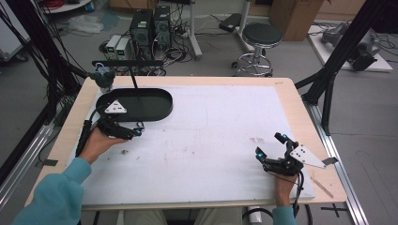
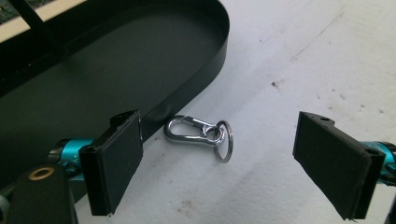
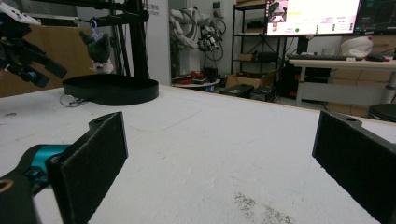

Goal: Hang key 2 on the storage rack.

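Between the left gripper point(image 2: 219, 163)'s two parted black pads, a silver carabiner keyring point(image 2: 198, 134) is lying on the white table point(image 2: 299, 70), nearer the left-hand pad and just beside the black oval tray point(image 2: 140, 65)'s wall. Neither pad is touching it. The step looks like the approach to a pickup; next, the pads likely need to straddle the clip and squeeze. On the far side, the right gripper point(image 3: 219, 158) is resting with jaws spread, holding nothing. Part of the tray is running out of frame.
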The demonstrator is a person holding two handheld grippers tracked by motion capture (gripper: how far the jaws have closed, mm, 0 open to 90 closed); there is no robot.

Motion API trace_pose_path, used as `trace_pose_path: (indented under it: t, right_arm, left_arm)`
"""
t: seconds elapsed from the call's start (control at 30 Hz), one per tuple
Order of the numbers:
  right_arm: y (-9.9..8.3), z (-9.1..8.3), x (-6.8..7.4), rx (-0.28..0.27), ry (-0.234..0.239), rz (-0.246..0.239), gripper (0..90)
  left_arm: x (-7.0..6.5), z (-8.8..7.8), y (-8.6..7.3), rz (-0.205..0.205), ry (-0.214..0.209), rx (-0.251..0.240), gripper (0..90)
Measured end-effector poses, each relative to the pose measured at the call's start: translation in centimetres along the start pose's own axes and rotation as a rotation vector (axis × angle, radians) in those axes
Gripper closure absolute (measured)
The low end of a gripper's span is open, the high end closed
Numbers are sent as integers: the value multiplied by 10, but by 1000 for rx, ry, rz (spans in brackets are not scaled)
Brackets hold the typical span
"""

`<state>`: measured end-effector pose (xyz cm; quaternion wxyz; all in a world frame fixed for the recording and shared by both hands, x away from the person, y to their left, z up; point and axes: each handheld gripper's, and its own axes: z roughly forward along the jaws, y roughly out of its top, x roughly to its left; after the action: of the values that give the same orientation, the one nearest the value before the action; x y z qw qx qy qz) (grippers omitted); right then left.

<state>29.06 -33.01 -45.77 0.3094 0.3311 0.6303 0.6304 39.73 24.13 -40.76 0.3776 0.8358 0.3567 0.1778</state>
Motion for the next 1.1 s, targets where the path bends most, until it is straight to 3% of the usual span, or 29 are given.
trace_pose_path:
  t: [0.63, 1.1]
  right_arm:
    - [0, 0, 0, -1, 1, 2, 25]
    - [0, 0, 0, -1, 1, 4, 25]
  left_arm:
    - [2, 19, -5, 1, 6, 84, 343]
    - [-2, 22, -5, 36, 13, 102, 641]
